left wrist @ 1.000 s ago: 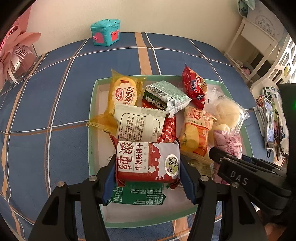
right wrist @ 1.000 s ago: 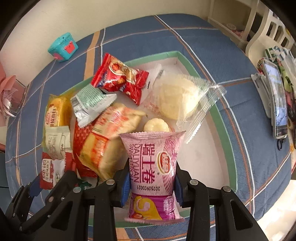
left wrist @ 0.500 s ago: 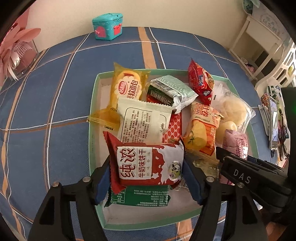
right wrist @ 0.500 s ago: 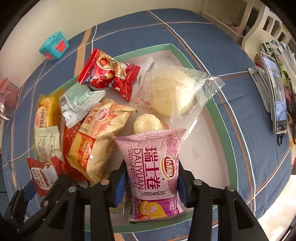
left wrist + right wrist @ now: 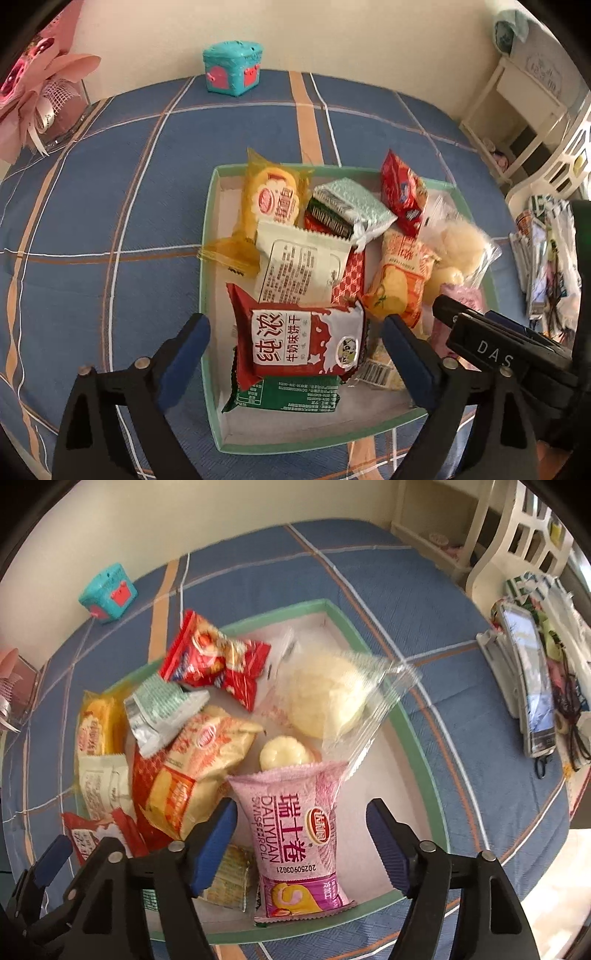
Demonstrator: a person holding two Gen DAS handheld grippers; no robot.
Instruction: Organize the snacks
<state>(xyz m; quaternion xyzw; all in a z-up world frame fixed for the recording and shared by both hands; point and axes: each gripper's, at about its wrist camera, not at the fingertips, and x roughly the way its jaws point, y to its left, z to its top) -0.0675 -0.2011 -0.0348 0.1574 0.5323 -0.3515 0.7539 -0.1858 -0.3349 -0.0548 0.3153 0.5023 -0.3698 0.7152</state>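
With every snack in view lying inside the green-rimmed tray, the gathering looks close to done. The red-and-white biscuit pack rests at the tray's near left, on a green packet; the pink Swiss roll pack lies at the near right. The left gripper and right gripper have just been opening; each straddles its pack, pads clear, holding nothing. No snack shows on the blue plaid desk; neatening the heap may remain.
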